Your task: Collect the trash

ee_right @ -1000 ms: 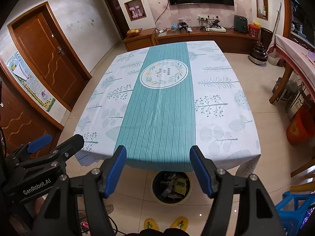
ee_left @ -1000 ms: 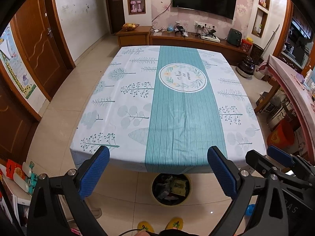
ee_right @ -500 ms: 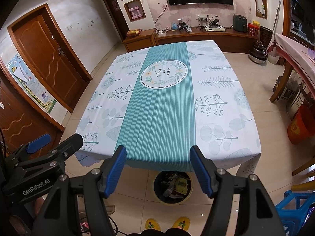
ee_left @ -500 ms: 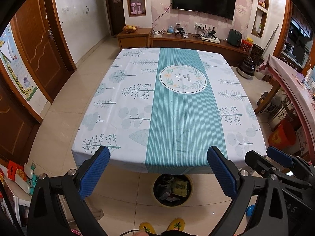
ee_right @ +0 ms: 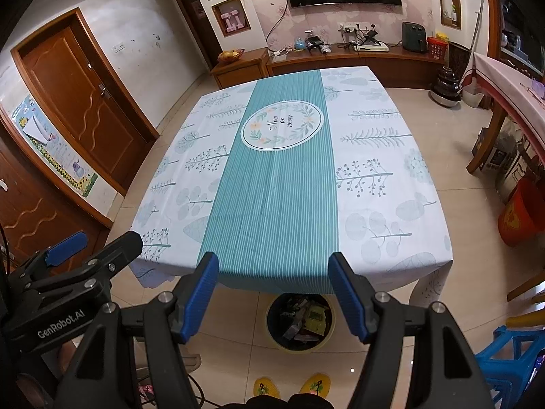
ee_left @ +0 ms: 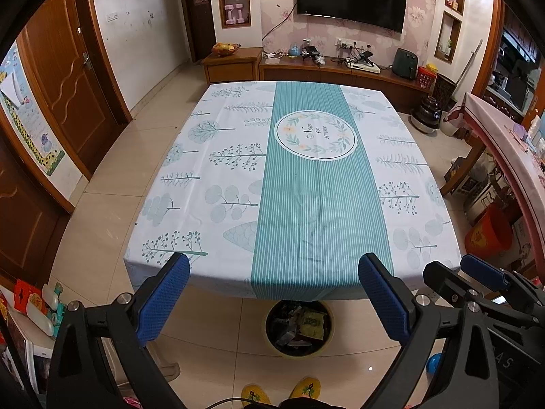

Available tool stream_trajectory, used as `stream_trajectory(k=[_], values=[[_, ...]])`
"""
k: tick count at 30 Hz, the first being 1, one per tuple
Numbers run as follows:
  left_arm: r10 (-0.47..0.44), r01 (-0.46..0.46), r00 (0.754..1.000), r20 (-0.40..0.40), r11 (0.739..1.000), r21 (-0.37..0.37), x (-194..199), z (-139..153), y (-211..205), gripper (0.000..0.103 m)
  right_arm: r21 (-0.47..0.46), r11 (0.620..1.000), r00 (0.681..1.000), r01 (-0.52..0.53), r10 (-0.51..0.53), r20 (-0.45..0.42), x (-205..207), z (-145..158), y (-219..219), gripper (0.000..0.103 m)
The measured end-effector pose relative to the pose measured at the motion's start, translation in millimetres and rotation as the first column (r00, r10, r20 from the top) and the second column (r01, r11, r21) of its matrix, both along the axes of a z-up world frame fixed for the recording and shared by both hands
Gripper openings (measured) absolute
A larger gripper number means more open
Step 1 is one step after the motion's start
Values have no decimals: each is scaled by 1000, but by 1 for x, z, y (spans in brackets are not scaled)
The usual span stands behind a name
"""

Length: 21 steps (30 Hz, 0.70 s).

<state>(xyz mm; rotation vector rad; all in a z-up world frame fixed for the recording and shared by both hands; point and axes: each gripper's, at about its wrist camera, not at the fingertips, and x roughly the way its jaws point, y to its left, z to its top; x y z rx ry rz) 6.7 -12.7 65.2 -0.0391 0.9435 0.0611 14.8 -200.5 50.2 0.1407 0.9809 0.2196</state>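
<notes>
Nothing of note had shifted since a second earlier: both grippers hung at the same spot above the near edge of the table (ee_left: 211,184), and the cloth lay bare as before.

Taking the trash bin (ee_left: 299,328) as the landmark and going left to right, the left gripper (ee_left: 272,301) stood up and slightly left of the bin, its blue fingers (ee_left: 162,298) spread wide with nothing between them. The bin itself sat on the floor tiles, half tucked under the table's near edge, just ahead of the person's yellow slippers (ee_left: 281,390). The right gripper (ee_right: 274,301) was directly above it, jaws likewise wide apart and empty.

In the right wrist view the bin (ee_right: 300,322) fell squarely in the gap between the fingers, so the right hand seemed a shade better lined up; the bin is round, with no long axis to favour.

Inside lay crumpled wrappers (ee_right: 308,318), dark and yellowish, heaped near the rim. No loose trash showed on the cloth, so the collecting was probably finished.
</notes>
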Motion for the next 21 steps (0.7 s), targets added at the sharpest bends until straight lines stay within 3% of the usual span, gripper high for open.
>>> stream_trajectory(k=[21], values=[[-24, 24, 999, -31, 1000, 5, -5, -5, 6, 98, 2, 1000, 1000, 2, -2, -4, -2, -3, 0, 67]])
